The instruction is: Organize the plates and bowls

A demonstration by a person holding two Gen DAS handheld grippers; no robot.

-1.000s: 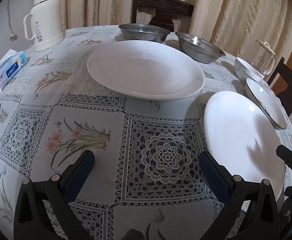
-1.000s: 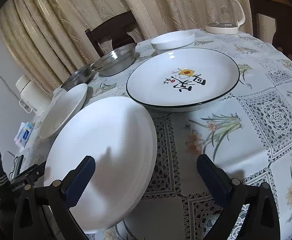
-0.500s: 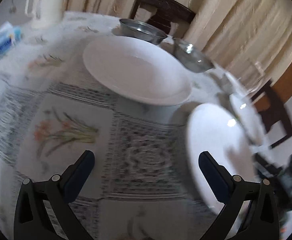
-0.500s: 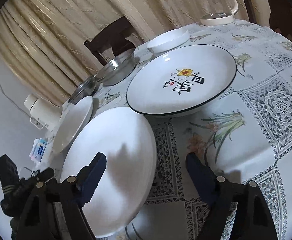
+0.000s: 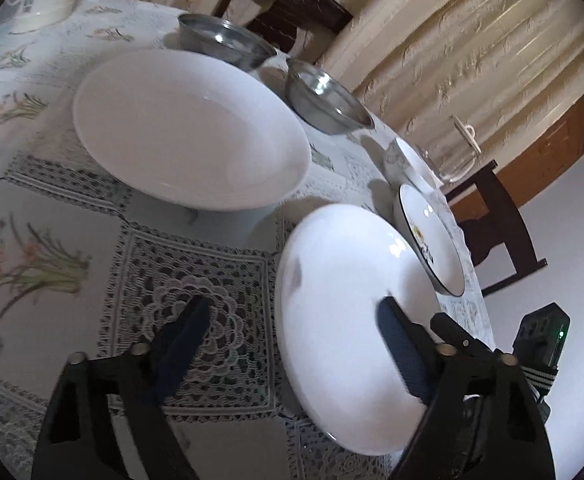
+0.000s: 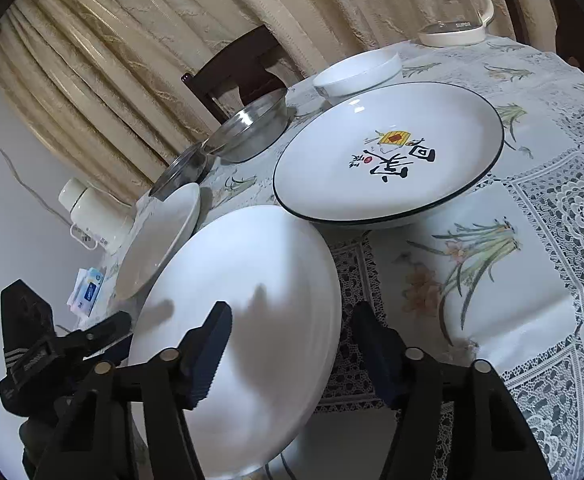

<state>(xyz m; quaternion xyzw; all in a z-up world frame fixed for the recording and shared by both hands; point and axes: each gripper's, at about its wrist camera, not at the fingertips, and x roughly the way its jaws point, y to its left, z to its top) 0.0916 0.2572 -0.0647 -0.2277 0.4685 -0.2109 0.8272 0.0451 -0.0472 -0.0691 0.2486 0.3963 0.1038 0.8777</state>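
Your left gripper (image 5: 292,336) and right gripper (image 6: 292,336), both spread and empty, straddle opposite rims of the plain white plate (image 6: 244,320) at the worktop's (image 6: 532,280) near edge.

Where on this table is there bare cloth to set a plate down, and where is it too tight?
Free: the cloth left of the plain plate, under the left tool, and the floral patch right of the right tool, below the printed plate. Crowded: the far edge, where steel bowls, white bowl and deep white plate sit close together.
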